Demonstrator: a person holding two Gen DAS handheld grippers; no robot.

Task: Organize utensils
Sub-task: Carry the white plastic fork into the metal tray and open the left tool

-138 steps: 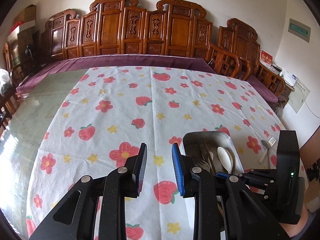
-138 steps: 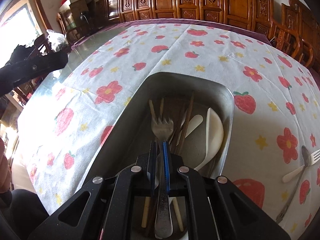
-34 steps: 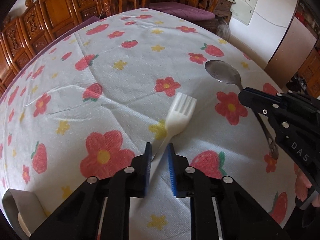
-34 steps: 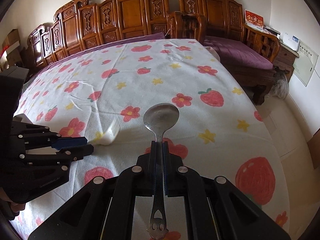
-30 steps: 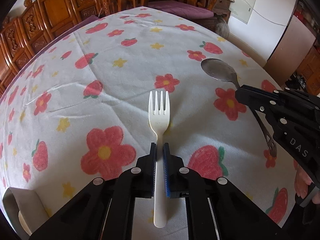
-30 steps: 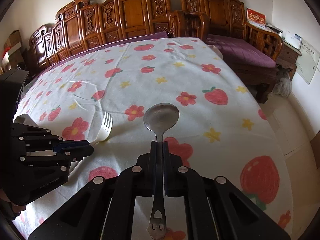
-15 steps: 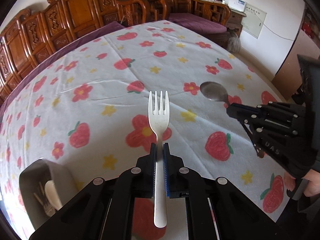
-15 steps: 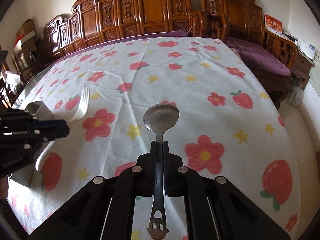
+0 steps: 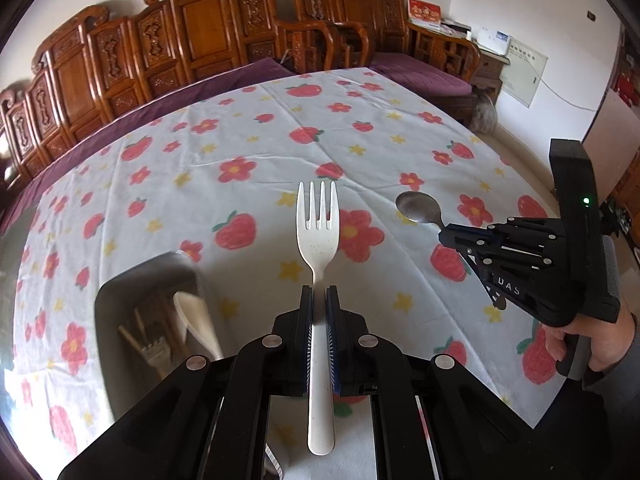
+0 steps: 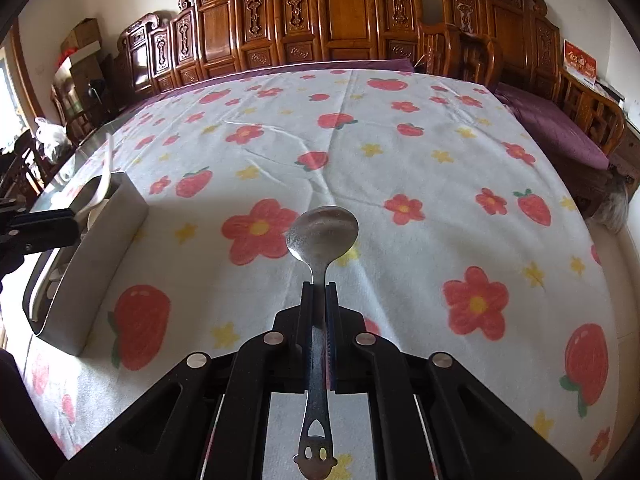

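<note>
My left gripper (image 9: 319,294) is shut on the handle of a white plastic fork (image 9: 318,224), held above the table with tines pointing away. My right gripper (image 10: 319,290) is shut on a metal spoon (image 10: 322,232), bowl forward, held above the cloth. The right gripper also shows at the right of the left wrist view (image 9: 448,236) with the spoon (image 9: 418,207). A metal utensil tray (image 9: 120,280) lies below and left of the fork; it holds a white spoon (image 9: 196,320), chopsticks and a metal fork. In the right wrist view the tray (image 10: 100,240) is at far left.
The table carries a white cloth with red flowers and strawberries (image 10: 400,160). Carved wooden chairs (image 10: 340,12) line the far side. A purple-cushioned bench (image 9: 420,76) stands at the right. The table's right edge (image 9: 532,176) drops to the floor.
Both grippers have lifted and swung left with their utensils. The tray has come further into the left wrist view and now appears in the right wrist view.
</note>
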